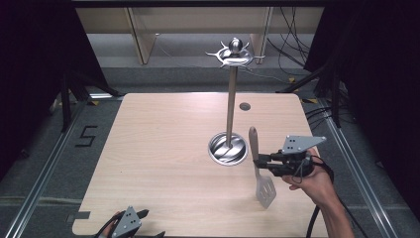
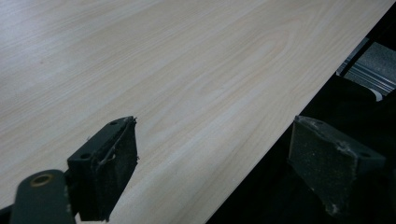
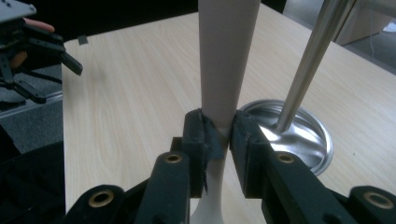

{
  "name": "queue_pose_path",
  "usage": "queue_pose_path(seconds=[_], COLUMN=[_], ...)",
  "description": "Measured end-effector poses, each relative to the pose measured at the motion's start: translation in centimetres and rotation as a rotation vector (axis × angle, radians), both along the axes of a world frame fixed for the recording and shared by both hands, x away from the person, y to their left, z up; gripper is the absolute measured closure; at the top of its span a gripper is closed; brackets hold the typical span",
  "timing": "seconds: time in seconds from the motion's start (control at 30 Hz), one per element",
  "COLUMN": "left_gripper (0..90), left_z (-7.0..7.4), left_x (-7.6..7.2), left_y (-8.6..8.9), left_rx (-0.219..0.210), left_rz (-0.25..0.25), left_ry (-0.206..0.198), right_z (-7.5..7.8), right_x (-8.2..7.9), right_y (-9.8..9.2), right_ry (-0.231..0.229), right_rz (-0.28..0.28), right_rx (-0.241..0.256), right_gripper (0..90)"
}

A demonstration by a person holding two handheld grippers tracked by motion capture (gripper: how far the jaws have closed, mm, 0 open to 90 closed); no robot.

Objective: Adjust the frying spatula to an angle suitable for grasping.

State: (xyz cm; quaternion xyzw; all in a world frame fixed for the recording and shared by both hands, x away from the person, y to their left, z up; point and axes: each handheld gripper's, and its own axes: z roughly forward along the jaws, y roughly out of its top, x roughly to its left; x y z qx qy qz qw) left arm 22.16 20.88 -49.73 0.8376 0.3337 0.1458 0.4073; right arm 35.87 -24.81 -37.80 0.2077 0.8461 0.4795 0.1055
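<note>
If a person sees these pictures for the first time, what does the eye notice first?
Probably the tall metal utensil stand, upright on its round base in the middle of the table. Just right of it, the right gripper is shut on the handle of a slotted spatula. The left gripper waits open at the near edge.

Slotted spatula, beige handle toward frame top, metal blade at lower right, apparently lifted off the tabletop, just right of centre.
</note>
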Motion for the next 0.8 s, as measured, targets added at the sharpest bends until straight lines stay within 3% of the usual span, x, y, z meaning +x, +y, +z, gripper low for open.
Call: queue_pose_path(seconds=[0.1,0.13,0.17,0.2,0.23,0.27,0.37,0.4,0.47,0.5,0.53,0.63,0.67,0.73,0.8], left_gripper=[14.8,14.8,14.8,14.8,14.8,14.8,14.8,14.8,14.8,14.8,14.8,14.8,14.8,14.8,14.8], left_z=[-0.1,-0.2,-0.2,-0.1,-0.1,-0.1,0.0,-0.1,-0.1,-0.2,-0.2,-0.1,-0.2,-0.2,-0.2], left_x=[-0.2,-0.2,-0.2,-0.2,-0.2,0.0,0.0,-0.1,-0.1,-0.1,-0.2,-0.1,-0.2,-0.1,-0.1], left_y=[-0.1,-0.3,-0.3,-0.1,-0.2,0.0,0.0,-0.2,-0.2,-0.3,-0.4,-0.3,-0.3,-0.2,-0.4], left_rx=[-0.007,-0.047,-0.047,-0.018,-0.029,-0.010,-0.007,-0.025,-0.021,-0.027,-0.046,-0.030,-0.037,-0.031,-0.056], left_rz=[0.018,0.025,0.025,0.020,0.022,-0.001,-0.003,0.017,0.020,0.027,0.024,0.007,0.021,0.023,0.033], left_ry=[0.020,0.021,0.021,0.017,0.019,-0.003,-0.005,0.013,0.021,0.021,0.019,0.008,0.033,0.026,0.013], right_z=[0.2,0.3,0.3,0.6,0.7,0.8,1.1,1.4,1.6,1.7,2.0,2.4,2.4,2.5,2.8], right_x=[0.1,0.1,0.1,0.2,0.2,0.3,0.3,0.4,0.5,0.7,0.6,1.0,1.0,1.1,1.6], right_y=[0.0,0.0,0.0,0.0,0.0,0.1,0.3,0.3,0.3,0.5,0.6,0.5,0.7,0.6,0.3], right_ry=[0.000,-0.015,-0.015,-0.013,-0.015,-0.024,-0.022,-0.030,-0.028,-0.057,-0.040,-0.063,-0.068,-0.066,-0.079], right_rz=[0.011,0.004,0.004,0.009,-0.004,-0.002,-0.028,-0.028,-0.030,-0.037,-0.046,-0.043,-0.065,-0.061,-0.068], right_rx=[0.017,0.025,0.025,0.021,0.026,0.034,0.066,0.071,0.065,0.079,0.077,0.070,0.098,0.101,0.117], right_gripper=[77.0,77.0,77.0,77.0,77.0,77.0,77.0,76.9,77.0,76.9,76.9,76.9,76.9,76.9,76.9])
